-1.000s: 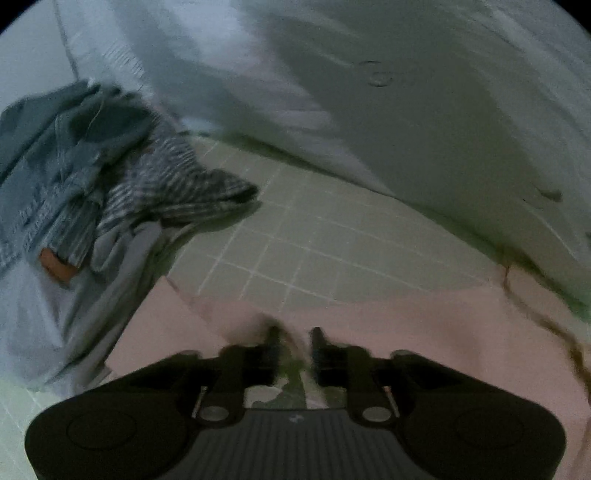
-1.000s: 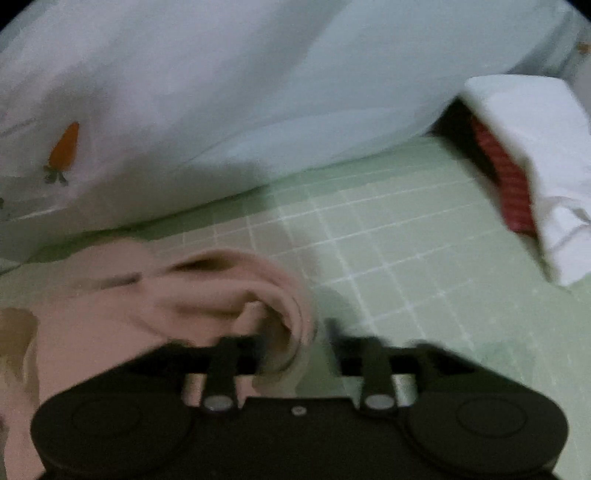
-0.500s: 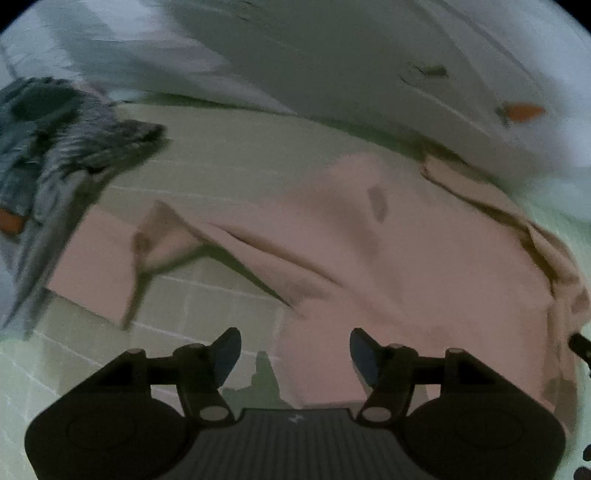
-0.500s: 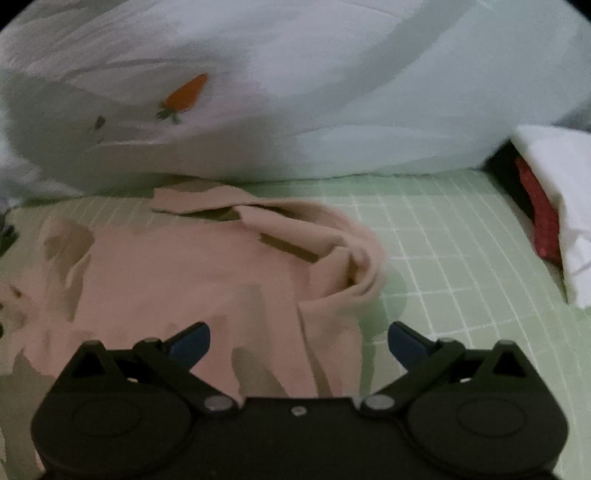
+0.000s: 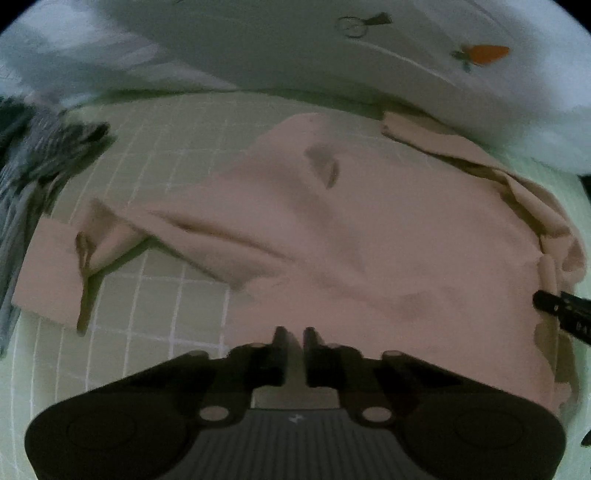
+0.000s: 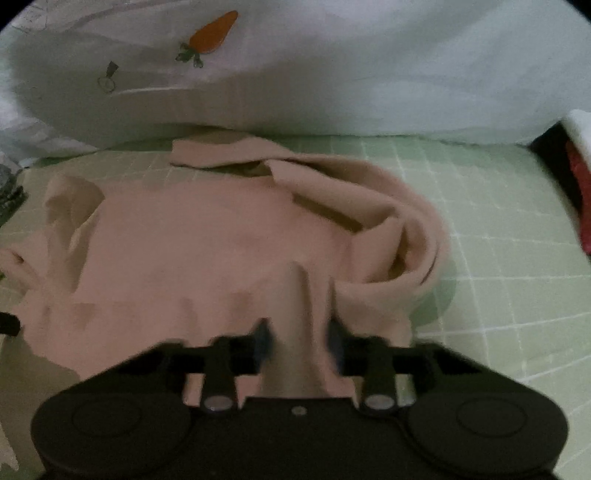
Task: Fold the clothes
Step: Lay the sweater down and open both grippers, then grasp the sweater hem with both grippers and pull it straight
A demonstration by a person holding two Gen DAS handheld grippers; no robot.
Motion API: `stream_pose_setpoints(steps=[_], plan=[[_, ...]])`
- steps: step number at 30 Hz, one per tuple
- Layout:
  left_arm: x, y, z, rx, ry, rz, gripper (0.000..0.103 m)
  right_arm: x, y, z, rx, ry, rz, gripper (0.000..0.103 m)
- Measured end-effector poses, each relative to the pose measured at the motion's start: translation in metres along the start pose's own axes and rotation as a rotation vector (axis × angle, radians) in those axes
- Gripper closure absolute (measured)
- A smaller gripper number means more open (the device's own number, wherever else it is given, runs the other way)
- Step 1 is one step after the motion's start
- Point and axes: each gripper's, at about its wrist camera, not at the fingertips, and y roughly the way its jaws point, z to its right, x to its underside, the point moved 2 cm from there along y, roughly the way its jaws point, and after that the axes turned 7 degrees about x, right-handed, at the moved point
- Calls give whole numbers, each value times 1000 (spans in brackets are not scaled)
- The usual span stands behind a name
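Half a second ago both pairs of jaws stood wide apart above the cloth; now both have drawn in onto its near edge. The left gripper has its jaws nearly together, a thin strip of the pink garment clamped between them. The right gripper has its jaws narrowed around a raised ridge of the same pink garment, though motion blur hides whether the fingers actually press the fabric.

Outward from the jaws, the garment spreads across the green checked mat, its body lying flat towards the far edge. One sleeve trails towards the mat's left edge; the other sleeve is bunched in loose folds on the right side.

A white quilt with a carrot print lies along the mat's far edge, touching the garment's far end. A heap of grey striped clothes sits at the left edge, and a white and red stack at the right edge.
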Motion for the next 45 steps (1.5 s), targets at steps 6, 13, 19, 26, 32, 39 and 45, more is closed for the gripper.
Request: stream_pose_setpoints(steps=[6,13,19,26,32,39,45], plan=[[5,-29,12,9,42,75,103,12,-60,6,-13,-11,163,95],[44,-87,11,16,24,162,103,65,-145,20,-15,-2,279,95],[97,-95,5,28,-33,95,102,124,-166,30,-31,-8,210,95],[108,-87,16,34,-35,66,76,165,-156,45,-6,49,84,77],[95,-76,31,45,4,64,59,158,-161,60,15,119,110,39],[59,-47,38,60,57,45,51,133,-134,59,-9,170,82,26],[24,5,41,89,108,-22,51,111,-107,54,-12,209,34,26]])
